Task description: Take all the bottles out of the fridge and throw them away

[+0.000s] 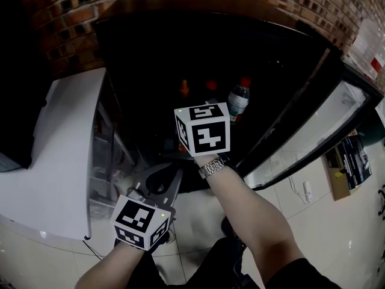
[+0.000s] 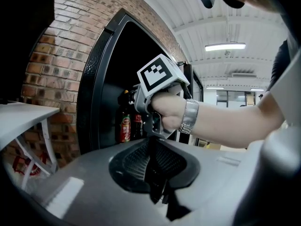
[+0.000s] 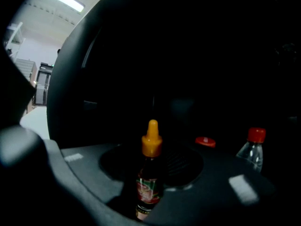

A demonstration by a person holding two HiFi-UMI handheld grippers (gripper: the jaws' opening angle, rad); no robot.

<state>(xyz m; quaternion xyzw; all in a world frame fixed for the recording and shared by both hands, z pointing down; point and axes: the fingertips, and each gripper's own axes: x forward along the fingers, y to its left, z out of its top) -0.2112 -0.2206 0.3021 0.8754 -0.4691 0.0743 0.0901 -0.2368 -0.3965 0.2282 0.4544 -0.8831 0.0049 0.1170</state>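
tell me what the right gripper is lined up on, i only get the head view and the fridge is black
Observer: A dark bottle with an orange nozzle cap stands between the fingers of the right gripper; it is too dark to tell whether they press it.
Operator: is the left gripper free
Observer: Yes, the fingers of the left gripper are together with nothing between them.
Operator: any bottles i can't see
Observer: A brown bottle with a red label stands in the fridge, left of the right hand in the left gripper view.
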